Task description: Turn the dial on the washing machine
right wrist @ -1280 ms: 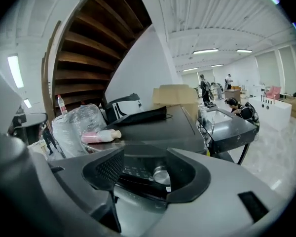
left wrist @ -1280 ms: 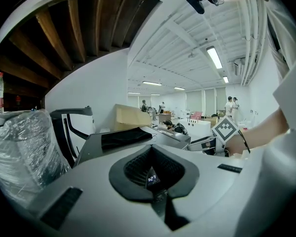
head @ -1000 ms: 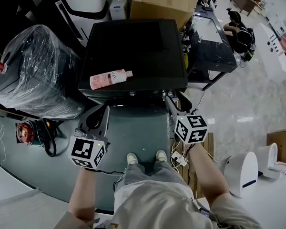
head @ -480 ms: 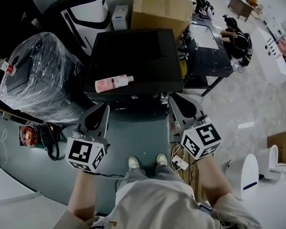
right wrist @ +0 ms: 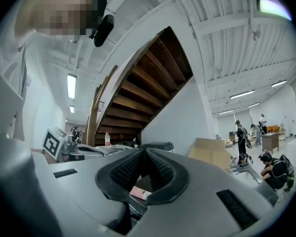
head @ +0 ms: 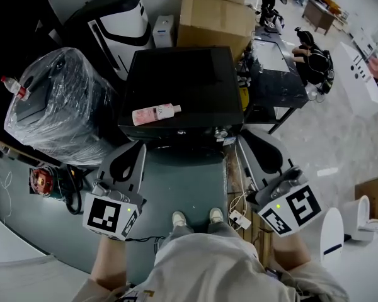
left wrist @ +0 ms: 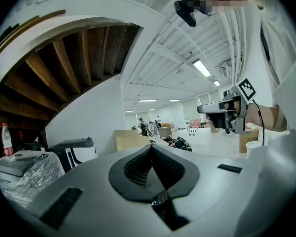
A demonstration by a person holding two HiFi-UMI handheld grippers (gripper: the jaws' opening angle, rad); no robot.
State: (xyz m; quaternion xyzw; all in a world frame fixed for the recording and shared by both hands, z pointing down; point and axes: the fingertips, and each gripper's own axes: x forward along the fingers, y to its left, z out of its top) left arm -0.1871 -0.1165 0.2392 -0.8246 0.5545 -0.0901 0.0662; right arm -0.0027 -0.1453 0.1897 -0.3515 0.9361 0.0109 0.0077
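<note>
The black, flat-topped washing machine (head: 189, 80) stands just ahead of the person, its front facing them. A closed brown cardboard box (head: 215, 14) sits behind it; its contents cannot be seen. Both grippers point level at the machine without touching it. The left gripper (left wrist: 152, 147) has its jaws together and empty. The right gripper (right wrist: 146, 151) has just been closing, and its jaws meet with nothing between them. A pink plastic bottle (head: 155, 113) lies lengthwise across the top, cap rightward. The small silvery dial (head: 220, 133) sits on the front edge near the right corner, too small to show its pointing.
</note>
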